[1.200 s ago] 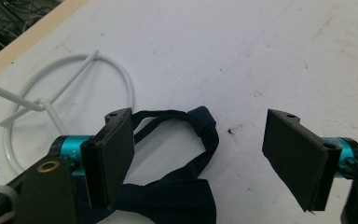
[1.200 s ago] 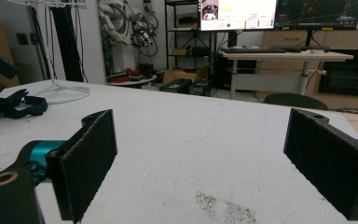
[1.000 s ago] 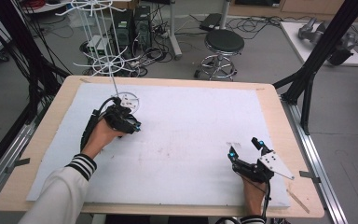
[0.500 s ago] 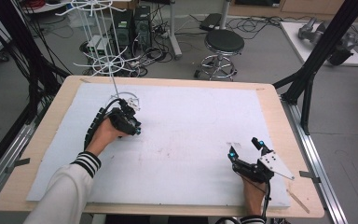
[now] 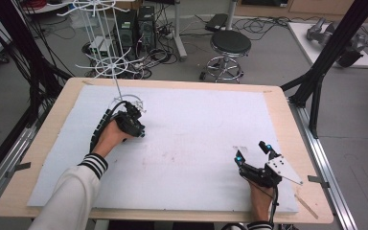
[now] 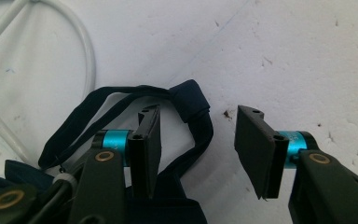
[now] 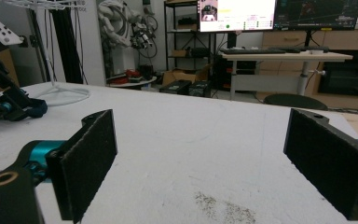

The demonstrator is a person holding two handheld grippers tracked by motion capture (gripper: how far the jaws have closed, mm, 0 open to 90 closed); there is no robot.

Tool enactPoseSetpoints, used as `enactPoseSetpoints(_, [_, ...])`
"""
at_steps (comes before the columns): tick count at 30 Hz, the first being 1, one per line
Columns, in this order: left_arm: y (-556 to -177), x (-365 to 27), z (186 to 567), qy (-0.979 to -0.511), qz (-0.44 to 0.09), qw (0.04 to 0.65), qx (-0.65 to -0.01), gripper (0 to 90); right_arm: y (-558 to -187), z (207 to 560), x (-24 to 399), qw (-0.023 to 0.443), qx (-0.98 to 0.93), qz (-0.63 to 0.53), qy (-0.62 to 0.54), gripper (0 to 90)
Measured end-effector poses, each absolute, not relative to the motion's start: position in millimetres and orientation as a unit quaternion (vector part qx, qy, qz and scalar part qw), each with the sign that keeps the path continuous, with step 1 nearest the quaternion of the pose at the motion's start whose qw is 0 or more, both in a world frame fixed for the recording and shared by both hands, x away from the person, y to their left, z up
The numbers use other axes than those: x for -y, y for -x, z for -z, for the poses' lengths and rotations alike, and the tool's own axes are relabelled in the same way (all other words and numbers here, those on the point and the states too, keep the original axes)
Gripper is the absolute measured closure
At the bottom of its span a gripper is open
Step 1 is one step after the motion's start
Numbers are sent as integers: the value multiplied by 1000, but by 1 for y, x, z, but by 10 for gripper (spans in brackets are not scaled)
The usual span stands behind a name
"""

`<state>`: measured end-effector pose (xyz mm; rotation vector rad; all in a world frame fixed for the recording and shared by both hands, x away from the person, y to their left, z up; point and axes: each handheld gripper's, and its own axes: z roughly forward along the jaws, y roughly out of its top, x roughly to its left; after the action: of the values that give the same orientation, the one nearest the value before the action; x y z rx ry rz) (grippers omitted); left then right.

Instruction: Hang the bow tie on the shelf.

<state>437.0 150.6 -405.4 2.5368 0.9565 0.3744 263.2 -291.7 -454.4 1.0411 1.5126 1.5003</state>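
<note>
My left gripper (image 6: 198, 140) sits low over the white sheet (image 5: 196, 129) at the far left of the table, jaws apart, gripping nothing. A dark blue strap (image 6: 121, 100) lies on the sheet under and around the left jaw; I cannot tell whether that jaw touches it. The white wire ring (image 6: 86, 51) of the stand (image 5: 108, 57) lies just beside the strap. My right gripper (image 5: 254, 155) rests near the front right, jaws wide apart over bare sheet.

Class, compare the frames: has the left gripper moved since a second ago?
Yes. The left gripper has edged up the table toward the white wire stand.
</note>
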Motion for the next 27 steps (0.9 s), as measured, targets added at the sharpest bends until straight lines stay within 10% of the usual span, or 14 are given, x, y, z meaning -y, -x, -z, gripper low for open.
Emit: enactPoseSetpoints(27, [-441, -144, 409, -905, -122, 164, -372, 797, -263, 454, 292, 378, -592, -586, -405, 86])
